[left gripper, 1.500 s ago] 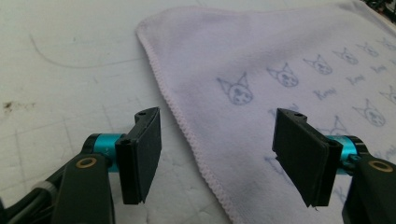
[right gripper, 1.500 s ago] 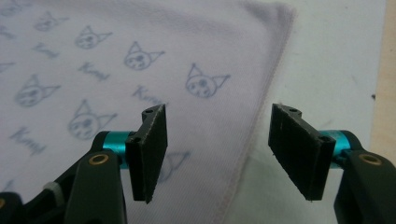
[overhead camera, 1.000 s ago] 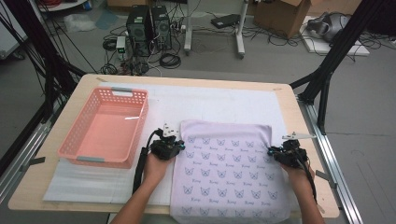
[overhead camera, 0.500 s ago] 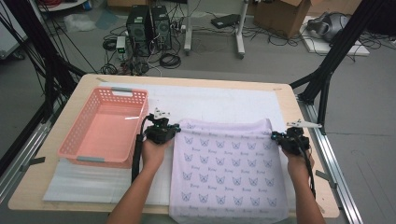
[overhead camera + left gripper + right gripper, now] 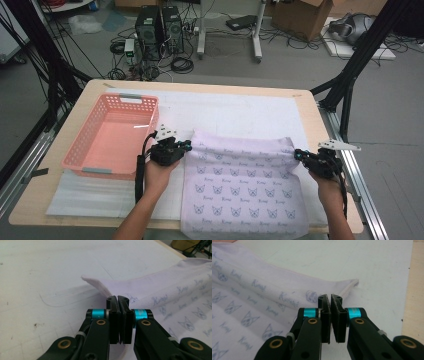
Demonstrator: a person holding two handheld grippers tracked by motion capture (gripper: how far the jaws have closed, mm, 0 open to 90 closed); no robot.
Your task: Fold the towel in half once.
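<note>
High view: the lilac cloth, printed with small cat faces, lies on the white mat of the desk, its near end hanging over the desk's front edge. Compared with a second ago, both hands have carried the cloth's far edge away from the person, so the fold that lay doubled over the middle has opened out and the fabric now reaches further up the mat; the far edge sags slightly between the two corners. The left gripper is at the far-left corner, just beside the pink basket, and the right gripper is at the far-right corner, near the desk's right rim. The basket has not shifted.

Left gripper view: the left gripper has its jaws clenched with almost no gap, pinching the cloth near its hemmed corner, which curls up and off to the left above the mat.

Right gripper view: the right gripper likewise has its jaws pressed together on the cloth, with the stitched corner poking out to the right, lifted a little off the mat
</note>
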